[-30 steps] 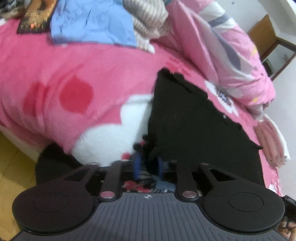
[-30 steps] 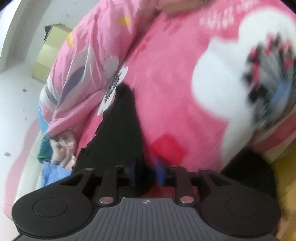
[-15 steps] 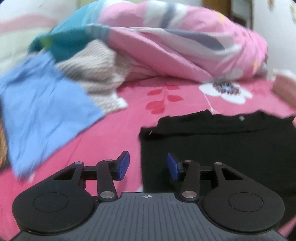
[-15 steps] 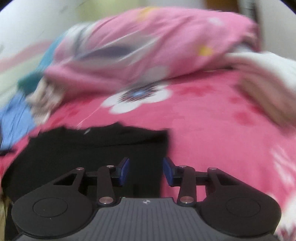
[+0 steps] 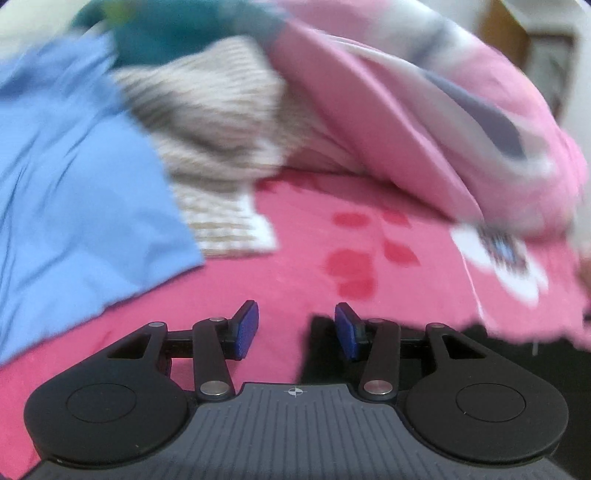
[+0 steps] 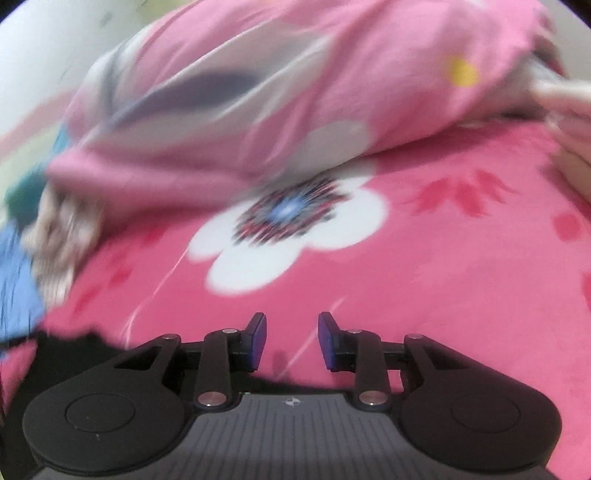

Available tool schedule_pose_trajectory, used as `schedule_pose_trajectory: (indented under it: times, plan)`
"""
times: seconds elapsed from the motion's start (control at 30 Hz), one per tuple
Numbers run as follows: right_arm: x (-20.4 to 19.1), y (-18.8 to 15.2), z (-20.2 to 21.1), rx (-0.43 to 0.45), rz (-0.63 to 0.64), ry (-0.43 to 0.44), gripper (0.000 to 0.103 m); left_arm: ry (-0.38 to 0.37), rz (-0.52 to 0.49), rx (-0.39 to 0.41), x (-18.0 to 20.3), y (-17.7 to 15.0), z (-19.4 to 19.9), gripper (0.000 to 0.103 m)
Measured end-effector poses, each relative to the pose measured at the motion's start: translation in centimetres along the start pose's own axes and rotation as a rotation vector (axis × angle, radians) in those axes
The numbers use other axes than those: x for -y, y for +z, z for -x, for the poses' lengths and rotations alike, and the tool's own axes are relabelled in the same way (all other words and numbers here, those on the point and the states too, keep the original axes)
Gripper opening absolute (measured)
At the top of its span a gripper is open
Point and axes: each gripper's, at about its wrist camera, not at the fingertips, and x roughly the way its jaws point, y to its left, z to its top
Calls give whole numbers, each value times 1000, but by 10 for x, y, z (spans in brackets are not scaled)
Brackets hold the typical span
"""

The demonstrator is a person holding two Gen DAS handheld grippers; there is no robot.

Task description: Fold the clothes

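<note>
Nothing is held by the left gripper (image 5: 296, 329) or the right gripper (image 6: 291, 341), both seen partly parted, the right's jaws just narrowed, above the black garment (image 5: 517, 338) on the pink blanket (image 6: 443, 277).

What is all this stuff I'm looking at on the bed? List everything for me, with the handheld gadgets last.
Bed blanket: one, hot pink with white flowers and red leaf marks, spread across the bed.
Black garment: one, lying flat on the blanket at the near edge, partly hidden behind both tools.
Blue garment: one, light blue, at the left on the blanket.
Striped knit garment: one, beige and white, beside the blue one, partly beneath it.
Teal fabric: one piece, at the far left behind the pile.
Quilt: one, pink with grey and white pattern, bunched at the back.
Left tool: one, black with blue pads, jaws apart, empty.
Right tool: one, same make, jaws apart, empty.
</note>
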Motion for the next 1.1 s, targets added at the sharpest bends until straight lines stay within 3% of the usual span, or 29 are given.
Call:
schedule_pose_trajectory:
  times: [0.1,0.17,0.27,0.43,0.5,0.63,0.9,0.97,1.07,1.1]
  plan:
    - [26,-4,21,43,-87,46,35,-83,76,-31,-22,3,7,46]
    - [38,-12,39,56,-90,77,49,-134,65,-61,-27,1,10,47]
    - [54,-14,54,37,-94,115,62,-180,17,-98,-28,-2,11,48]
    - [67,-8,30,-113,-120,114,62,-186,-71,-81,-18,-6,8,46]
    - [72,-9,20,-133,-141,121,60,-184,-90,-73,-17,-8,7,45]
    - [72,-11,11,-134,-138,138,40,-178,-126,-61,-12,-8,5,39]
    - [74,-13,14,-112,-128,113,38,-181,-161,-29,-3,-7,-4,37]
    - [70,-15,16,-97,-109,111,33,-193,-167,-19,-1,-8,-3,26]
    - [60,-17,21,-75,-53,105,12,-200,-206,0,6,-12,-1,4]
    - [57,-19,23,-63,-40,102,11,-188,-211,12,7,-13,1,4]
